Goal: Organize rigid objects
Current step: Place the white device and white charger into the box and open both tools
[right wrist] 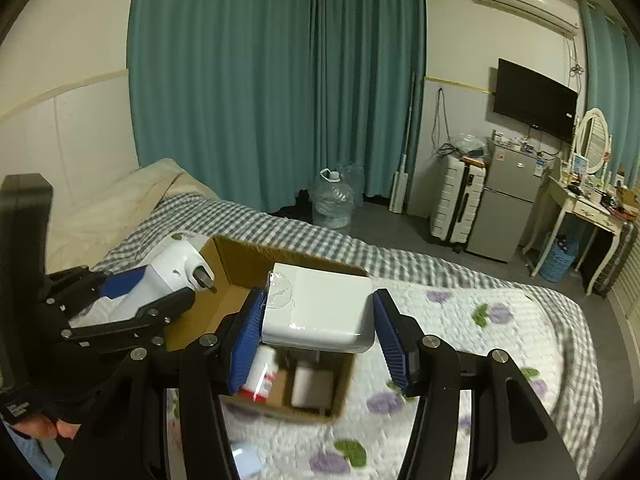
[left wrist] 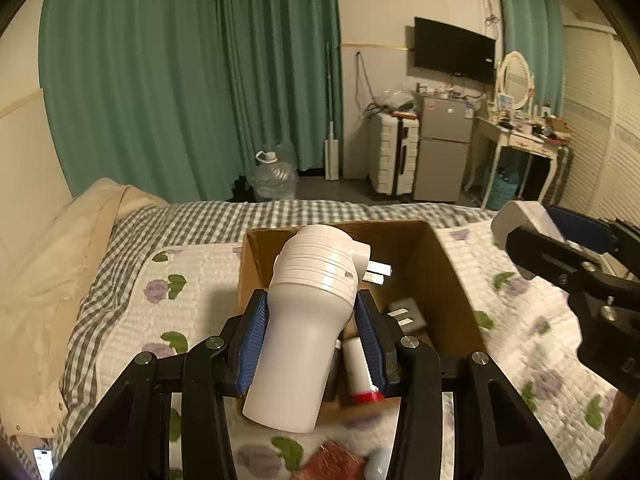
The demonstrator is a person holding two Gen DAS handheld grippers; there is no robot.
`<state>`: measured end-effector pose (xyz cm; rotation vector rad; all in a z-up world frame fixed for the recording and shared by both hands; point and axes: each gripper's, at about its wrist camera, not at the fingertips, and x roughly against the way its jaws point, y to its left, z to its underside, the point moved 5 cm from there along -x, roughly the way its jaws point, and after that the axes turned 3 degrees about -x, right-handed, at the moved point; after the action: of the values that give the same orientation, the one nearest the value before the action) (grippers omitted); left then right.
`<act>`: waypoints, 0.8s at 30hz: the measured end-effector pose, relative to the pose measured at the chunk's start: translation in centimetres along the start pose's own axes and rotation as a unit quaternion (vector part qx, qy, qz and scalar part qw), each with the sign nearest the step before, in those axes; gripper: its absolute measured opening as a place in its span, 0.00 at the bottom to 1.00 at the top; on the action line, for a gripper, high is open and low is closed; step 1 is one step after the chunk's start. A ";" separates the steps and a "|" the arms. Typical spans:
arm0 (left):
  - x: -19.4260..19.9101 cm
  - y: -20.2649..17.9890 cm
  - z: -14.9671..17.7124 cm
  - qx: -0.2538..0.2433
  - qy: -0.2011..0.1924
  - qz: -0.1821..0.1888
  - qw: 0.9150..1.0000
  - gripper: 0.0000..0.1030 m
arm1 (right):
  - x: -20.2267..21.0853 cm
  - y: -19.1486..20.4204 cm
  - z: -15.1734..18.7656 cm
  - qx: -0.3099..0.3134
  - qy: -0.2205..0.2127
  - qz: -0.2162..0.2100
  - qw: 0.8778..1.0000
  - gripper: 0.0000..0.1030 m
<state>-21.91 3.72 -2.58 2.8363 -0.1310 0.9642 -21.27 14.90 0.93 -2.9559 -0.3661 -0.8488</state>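
My left gripper (left wrist: 310, 312) is shut on a white plug-in device with two metal prongs (left wrist: 308, 300) and holds it over the near left part of an open cardboard box (left wrist: 452, 276) on the bed. It also shows in the right wrist view (right wrist: 168, 276). My right gripper (right wrist: 318, 320) is shut on a white rectangular box (right wrist: 320, 308) above the cardboard box (right wrist: 236, 264). The right gripper appears at the right of the left wrist view (left wrist: 532, 220). Inside the box lie a white bottle with a red band (right wrist: 262, 372), a grey block (right wrist: 312, 388) and a dark adapter (left wrist: 404, 314).
The bed has a floral quilt (right wrist: 480, 344) over a checked sheet, with a beige duvet (left wrist: 48, 280) at the left. A reddish item (left wrist: 332, 460) and a phone (left wrist: 42, 460) lie near my left gripper. Beyond the bed stand a water jug (right wrist: 332, 200), suitcase, fridge and dressing table.
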 end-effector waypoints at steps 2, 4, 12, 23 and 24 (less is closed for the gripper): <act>-1.3 0.3 -0.1 -0.001 0.006 -0.008 1.000 0.43 | -1.6 0.3 -0.3 0.000 0.001 -0.005 1.000 0.52; -2.7 0.3 0.1 -0.002 0.013 -0.012 1.000 0.43 | -2.7 0.5 -0.2 -0.001 0.004 -0.008 1.000 0.52; -6.7 -0.5 2.0 -0.004 0.047 -0.013 0.999 0.43 | -6.1 0.0 1.4 -0.010 0.023 -0.013 1.000 0.52; -7.4 -1.3 3.0 -0.005 0.057 -0.017 0.998 0.61 | -5.9 -0.8 1.9 -0.019 0.025 -0.011 0.999 0.52; -6.8 -1.1 2.8 0.002 0.052 -0.018 0.999 0.61 | -5.7 -0.8 1.8 -0.021 0.023 -0.011 0.999 0.52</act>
<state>-25.49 4.58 -9.06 2.7745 -0.0670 1.1011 -25.25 14.68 -3.60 -2.9688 -0.3832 -0.9377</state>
